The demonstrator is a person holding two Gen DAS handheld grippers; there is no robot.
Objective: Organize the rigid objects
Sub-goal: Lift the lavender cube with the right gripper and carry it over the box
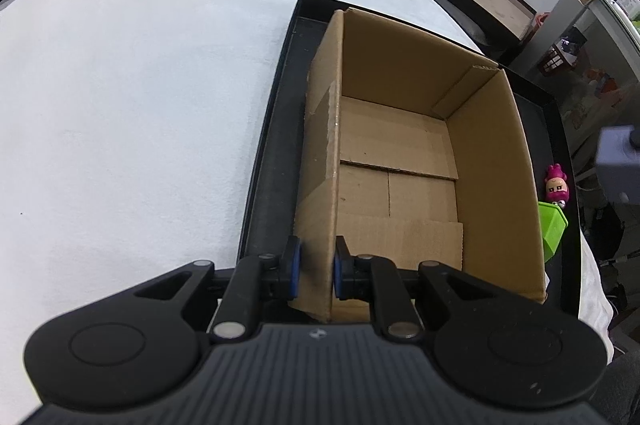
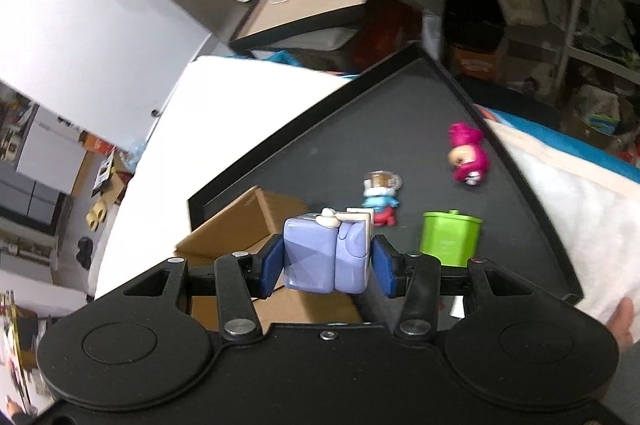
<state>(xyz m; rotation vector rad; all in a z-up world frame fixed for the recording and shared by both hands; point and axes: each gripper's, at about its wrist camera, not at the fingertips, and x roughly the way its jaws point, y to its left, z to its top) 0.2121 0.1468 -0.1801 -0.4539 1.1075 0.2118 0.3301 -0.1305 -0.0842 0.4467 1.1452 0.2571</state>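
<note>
A: The left gripper [image 1: 316,271] clamped the cardboard box [image 1: 400,161] wall; the right gripper [image 2: 326,267] pinched the lilac block toy [image 2: 326,255] above the black tray [image 2: 360,113].

B: It needed lowering well inside the box before release.

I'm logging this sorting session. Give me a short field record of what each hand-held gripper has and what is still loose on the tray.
left hand-held gripper: shut on cardboard box wall
right hand-held gripper: shut on lilac block toy
box contents: none seen
black tray: holds box and loose toys
loose on tray: pink figure, green container, small blue figure
</note>
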